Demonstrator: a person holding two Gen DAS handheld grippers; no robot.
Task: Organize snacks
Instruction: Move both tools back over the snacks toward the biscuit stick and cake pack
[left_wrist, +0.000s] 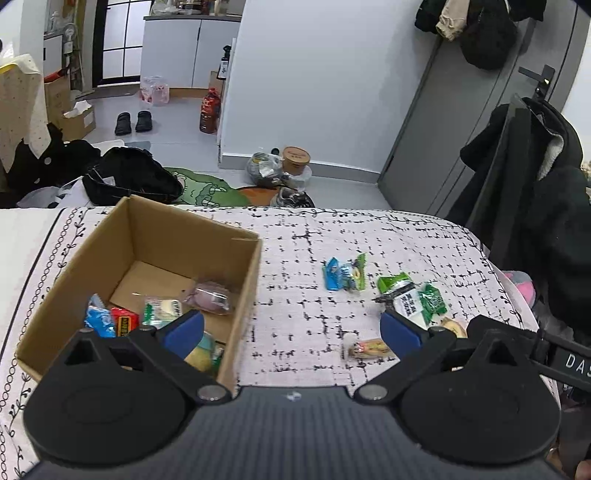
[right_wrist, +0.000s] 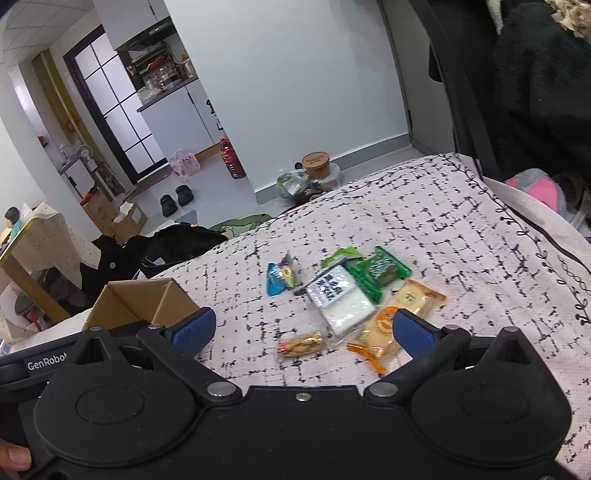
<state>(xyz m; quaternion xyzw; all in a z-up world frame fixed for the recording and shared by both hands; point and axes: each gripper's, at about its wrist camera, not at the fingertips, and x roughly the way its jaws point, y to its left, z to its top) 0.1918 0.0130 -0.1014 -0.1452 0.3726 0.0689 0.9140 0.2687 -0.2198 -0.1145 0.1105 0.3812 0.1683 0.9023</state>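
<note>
A brown cardboard box (left_wrist: 236, 280) stands on the patterned cloth at the left; it shows in the right wrist view (right_wrist: 136, 299) too. It holds several snack packets (left_wrist: 162, 312). Loose on the cloth lie a blue packet (left_wrist: 334, 275), green packets (left_wrist: 430, 297), a white packet (right_wrist: 340, 299), an orange packet (right_wrist: 399, 317) and a small wrapped snack (left_wrist: 369, 349), also in the right wrist view (right_wrist: 301, 343). My left gripper (left_wrist: 291, 332) is open and empty, straddling the box's right wall. My right gripper (right_wrist: 303, 328) is open and empty above the small snack.
The cloth-covered surface (left_wrist: 369, 236) ends at its far edge, with floor clutter beyond: a black bag (left_wrist: 129, 181), a plastic bag and brown tub (left_wrist: 291, 162). A dark coat (left_wrist: 546, 206) hangs at the right. A pink and grey plush (right_wrist: 535, 188) lies past the right edge.
</note>
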